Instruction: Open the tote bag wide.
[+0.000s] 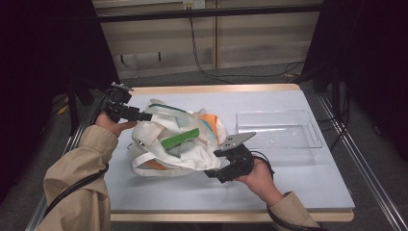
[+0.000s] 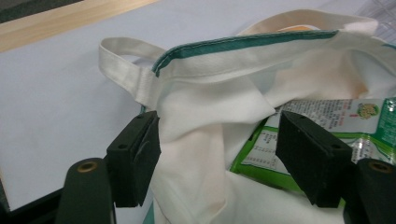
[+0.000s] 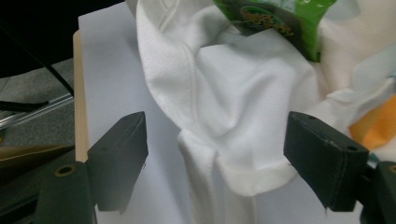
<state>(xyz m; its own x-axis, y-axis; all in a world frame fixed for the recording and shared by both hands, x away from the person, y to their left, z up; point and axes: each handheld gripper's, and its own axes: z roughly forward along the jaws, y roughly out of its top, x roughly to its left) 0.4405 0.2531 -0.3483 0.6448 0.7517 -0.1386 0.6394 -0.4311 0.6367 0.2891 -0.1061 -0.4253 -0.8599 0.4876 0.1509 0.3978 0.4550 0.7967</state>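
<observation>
One white tote bag (image 1: pixel 173 144) is lying crumpled mid-table, one green packet (image 1: pixel 180 138) poking from it, one clear tray (image 1: pixel 281 132) sitting just right. The left gripper (image 2: pixel 217 154) is gaping around bag cloth, pads not pressing; its view is revealing the packet's print. The right gripper (image 3: pixel 215 163) is standing open over a hem. Bare tabletop (image 1: pixel 298 187) is lying along the near edge.

A packet (image 1: pixel 180 139) lies in the bag (image 1: pixel 159 159) mid-table, with a tray (image 1: pixel 308 139) to its right.
</observation>
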